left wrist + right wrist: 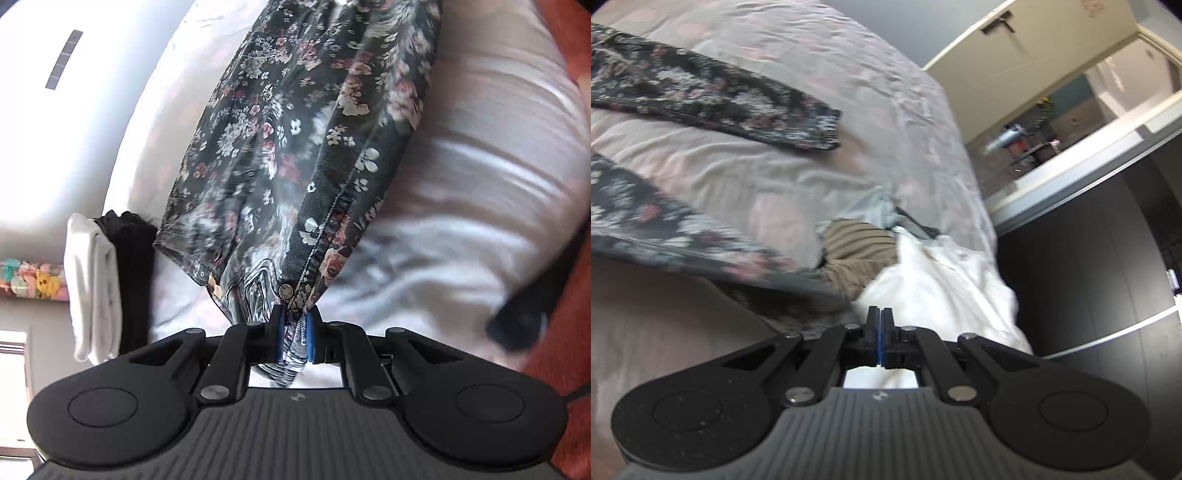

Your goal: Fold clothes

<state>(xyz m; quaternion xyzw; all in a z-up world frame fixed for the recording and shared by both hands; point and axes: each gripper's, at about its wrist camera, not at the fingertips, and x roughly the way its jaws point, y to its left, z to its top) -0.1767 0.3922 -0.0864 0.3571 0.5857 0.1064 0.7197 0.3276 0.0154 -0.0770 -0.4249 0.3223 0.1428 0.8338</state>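
The left gripper (293, 332) is clamping its blue pads on the waist of the floral trousers (295, 147), right beside the metal button (285, 291), and a bunch of fabric is poking out behind the fingers. From that pinch the trousers are stretching away across the bedsheet (480, 184), dark cloth covered in white and pink flowers, the stitched seam running up the middle. Off to the left of them, a folded white garment (92, 280) and a folded black garment (133, 273) are lying side by side at the edge of the bed, touching each other. Further out, a bright wall is glaring, and a colourful patterned strip (33, 282) is showing at the left edge.

Over on the right, the right gripper (881, 321) is hanging with its fingers pressed together and nothing between them. Just beyond its tips a crumpled white garment (942, 280) is sitting in a heap, with a beige ribbed garment (857, 251) touching it on the left and a pale blue piece (875, 206) behind that. The trouser legs are lying spread apart over the pink bedsheet, one hem (827, 129) ending further up the bed. In the distance, a cream door (1015, 55) is standing open.
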